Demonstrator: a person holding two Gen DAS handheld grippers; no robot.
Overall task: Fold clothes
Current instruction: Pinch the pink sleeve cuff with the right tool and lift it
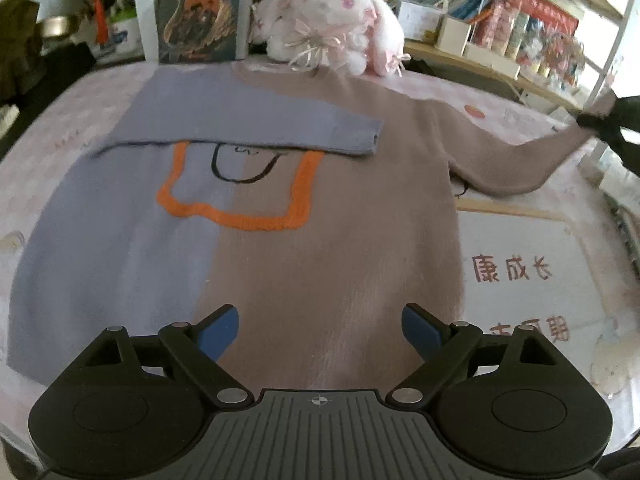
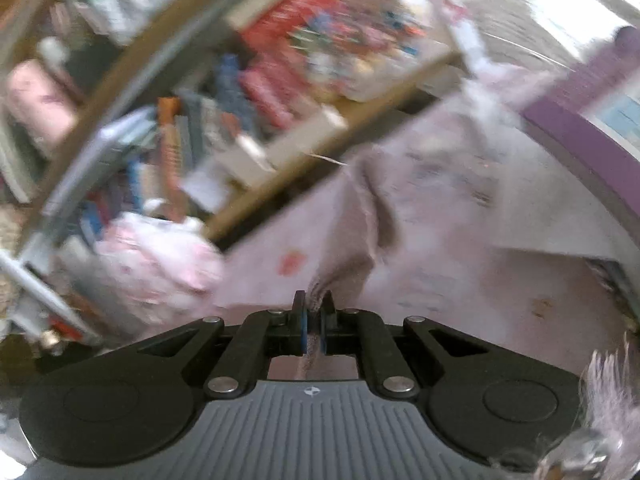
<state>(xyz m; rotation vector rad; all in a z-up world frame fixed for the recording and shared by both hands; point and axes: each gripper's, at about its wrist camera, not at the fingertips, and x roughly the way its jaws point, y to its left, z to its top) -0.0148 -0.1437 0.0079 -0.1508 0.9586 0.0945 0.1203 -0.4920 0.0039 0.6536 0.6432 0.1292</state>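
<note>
Home bedroom: pink printed bedsheet [image 1: 520,128], plush toy [image 1: 332,24], crowded bookshelves [image 1: 500,20] behind.

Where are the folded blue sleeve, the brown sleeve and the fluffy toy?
blue sleeve [image 1: 256,128]: left wrist view, its middle, lying across the chest.
brown sleeve [image 1: 516,168]: left wrist view, mid-length, lifted toward its cuff.
fluffy toy [image 1: 332,20]: left wrist view, its body.

The sweater [image 1: 320,240] lies spread flat on the bed in front of me, its left half grey-blue and its right half dusty brown, with an orange outline and a thin black curved line drawn across the chest. Its blue sleeve [image 1: 248,120] is folded across the chest, partly covering the top of that drawing. The brown sleeve [image 1: 520,164] stretches out to the right with its cuff [image 2: 316,300] lifted and pinched between my right fingertips.
</note>
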